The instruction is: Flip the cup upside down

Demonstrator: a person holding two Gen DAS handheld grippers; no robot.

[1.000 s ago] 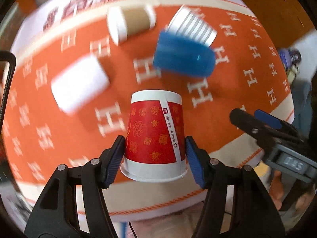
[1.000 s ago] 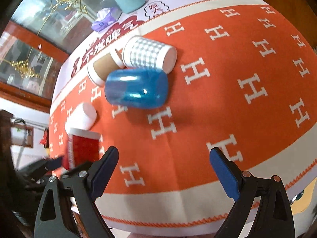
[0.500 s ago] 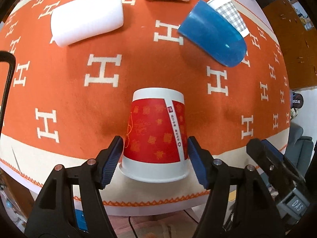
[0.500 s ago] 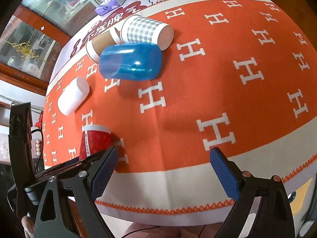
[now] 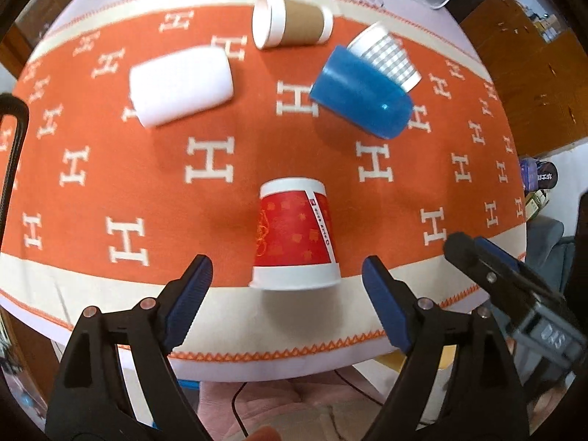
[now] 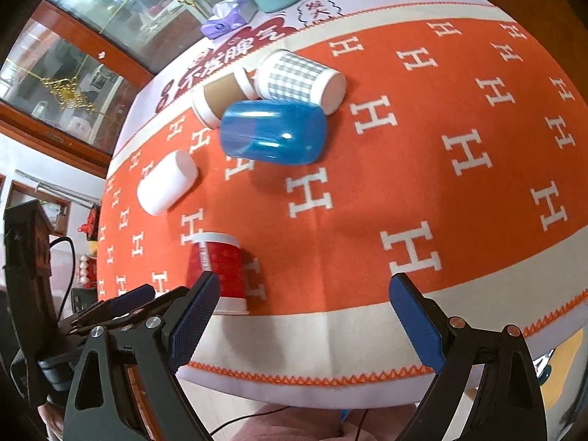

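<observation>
A red paper cup with white bands stands upside down, rim down, near the front edge of the orange cloth. My left gripper is open, its blue pads well apart on either side of the cup's rim and not touching it. The cup also shows in the right wrist view, at lower left. My right gripper is open and empty, over the table's front edge to the right of the cup. The right gripper also shows in the left wrist view, at right.
Several cups lie on their sides farther back: a white cup, a brown sleeved paper cup, a blue plastic cup and a grey checked cup touching it. The table's front edge runs just under my grippers.
My left gripper has opened and let go of the red cup, which now stands upside down on the cloth. The gripper has drawn back a little. The right gripper stays open.
</observation>
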